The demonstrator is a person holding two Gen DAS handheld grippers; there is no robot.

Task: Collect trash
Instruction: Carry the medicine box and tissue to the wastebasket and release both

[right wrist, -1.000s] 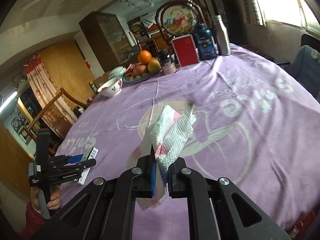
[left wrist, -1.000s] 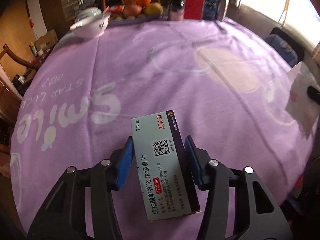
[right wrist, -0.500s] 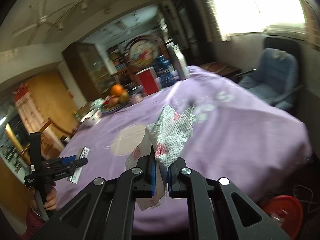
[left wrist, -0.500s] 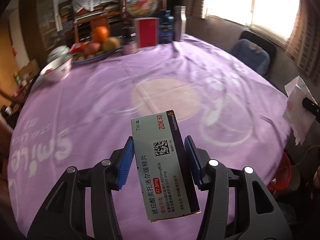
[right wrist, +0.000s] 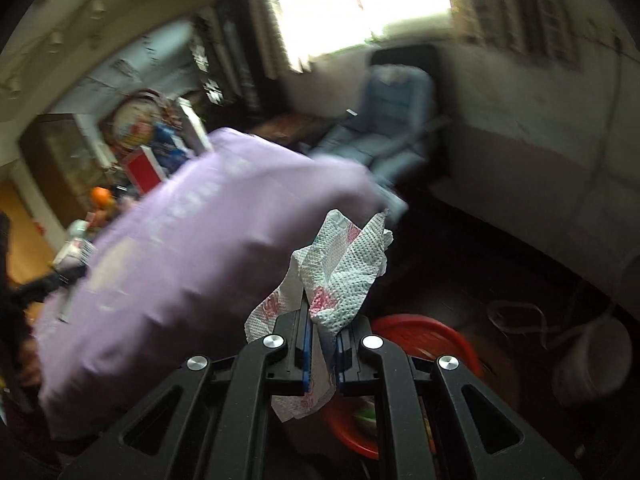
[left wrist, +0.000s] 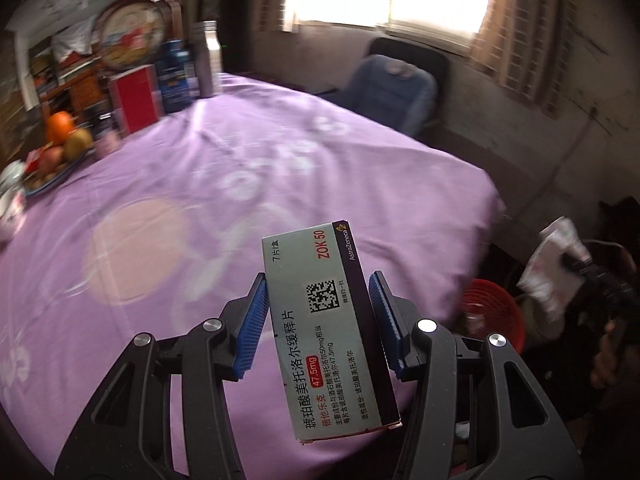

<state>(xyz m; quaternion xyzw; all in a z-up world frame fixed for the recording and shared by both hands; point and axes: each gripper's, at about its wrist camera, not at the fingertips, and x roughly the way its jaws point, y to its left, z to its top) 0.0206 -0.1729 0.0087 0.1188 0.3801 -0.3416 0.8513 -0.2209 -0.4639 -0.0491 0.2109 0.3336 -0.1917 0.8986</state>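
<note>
Left gripper (left wrist: 318, 322) clamps a medicine box (left wrist: 326, 328); right gripper (right wrist: 323, 346) pinches a crumpled paper towel (right wrist: 340, 276) above the red basket (right wrist: 432, 336).

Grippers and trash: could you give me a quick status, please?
Left gripper shut on box. Right gripper shut on tissue. Red bin below right gripper. Path looks clear.

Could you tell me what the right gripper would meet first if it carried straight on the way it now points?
Probably the floor beyond the red basket. The right gripper, shut on the paper towel, points past the table edge, above the basket's far rim; blur makes depth uncertain.
</note>
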